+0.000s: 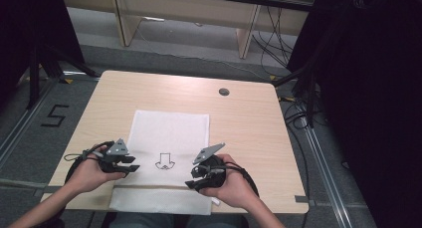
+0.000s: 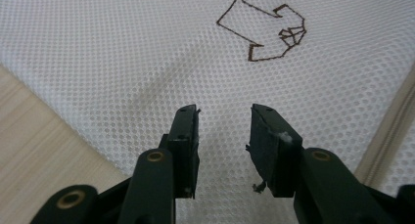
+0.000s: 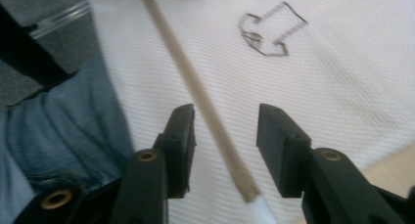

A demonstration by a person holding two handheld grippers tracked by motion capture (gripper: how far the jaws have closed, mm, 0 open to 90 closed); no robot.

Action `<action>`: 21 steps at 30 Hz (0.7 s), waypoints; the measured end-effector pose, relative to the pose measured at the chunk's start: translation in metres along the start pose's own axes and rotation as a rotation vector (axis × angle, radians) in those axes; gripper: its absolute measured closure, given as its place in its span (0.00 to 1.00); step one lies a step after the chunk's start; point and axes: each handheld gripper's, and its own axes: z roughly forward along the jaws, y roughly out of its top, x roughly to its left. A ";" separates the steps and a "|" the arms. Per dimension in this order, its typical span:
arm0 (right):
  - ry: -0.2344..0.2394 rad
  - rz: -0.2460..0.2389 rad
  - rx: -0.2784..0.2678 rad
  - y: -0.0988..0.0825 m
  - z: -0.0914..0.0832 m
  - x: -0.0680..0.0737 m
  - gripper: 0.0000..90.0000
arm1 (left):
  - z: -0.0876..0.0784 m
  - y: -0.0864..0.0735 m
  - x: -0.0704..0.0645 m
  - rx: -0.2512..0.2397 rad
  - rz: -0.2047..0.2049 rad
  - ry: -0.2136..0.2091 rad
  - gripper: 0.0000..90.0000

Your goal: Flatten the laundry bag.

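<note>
A white mesh cloth (image 1: 169, 133) lies flat on the wooden table (image 1: 249, 123), its near end hanging over the front edge. It bears a brown outline mark (image 1: 164, 162) and a beige strip (image 1: 159, 186) across its near part. My left gripper (image 1: 134, 164) sits at the cloth's left side, open; in the left gripper view its jaws (image 2: 224, 111) stand apart over the mesh (image 2: 122, 62) with nothing between them. My right gripper (image 1: 191, 180) is at the cloth's near right, open. In the right gripper view (image 3: 225, 111) the beige strip (image 3: 195, 82) runs below the gap between its jaws.
A dark round grommet (image 1: 224, 92) sits near the table's far edge. The person's jeans (image 3: 58, 131) show below the hanging cloth. Bare wood lies to the right of the cloth and behind it. Black stands and cables flank the table on the floor.
</note>
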 end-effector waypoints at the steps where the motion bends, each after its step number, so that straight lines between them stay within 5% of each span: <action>1: -0.012 0.008 0.008 -0.002 0.001 -0.004 0.71 | -0.004 0.001 -0.002 -0.004 0.006 -0.008 0.71; 5: -0.063 0.060 0.102 -0.015 0.014 -0.022 0.92 | -0.011 0.000 -0.011 0.004 0.012 -0.065 0.83; 11: -0.097 0.112 0.148 -0.025 0.032 -0.029 1.00 | -0.013 -0.005 -0.029 0.117 0.085 -0.182 0.94; 13: -0.097 0.119 0.152 -0.025 0.035 -0.030 1.00 | -0.010 -0.007 -0.034 0.112 0.061 -0.190 0.95; 15: -0.113 0.121 0.159 -0.026 0.039 -0.032 1.00 | -0.008 -0.007 -0.033 0.158 0.105 -0.192 0.95; 17: -0.129 0.115 0.179 -0.028 0.043 -0.033 1.00 | -0.002 -0.009 -0.037 0.151 0.062 -0.184 0.95; 18: -0.129 0.115 0.179 -0.028 0.043 -0.033 1.00 | 0.000 -0.009 -0.038 0.157 0.064 -0.185 0.95; 19: -0.128 0.115 0.186 -0.028 0.044 -0.034 1.00 | 0.000 -0.007 -0.035 0.190 0.111 -0.183 0.95; 21: -0.139 0.116 0.197 -0.030 0.046 -0.035 1.00 | 0.003 -0.004 -0.036 0.190 0.104 -0.180 0.95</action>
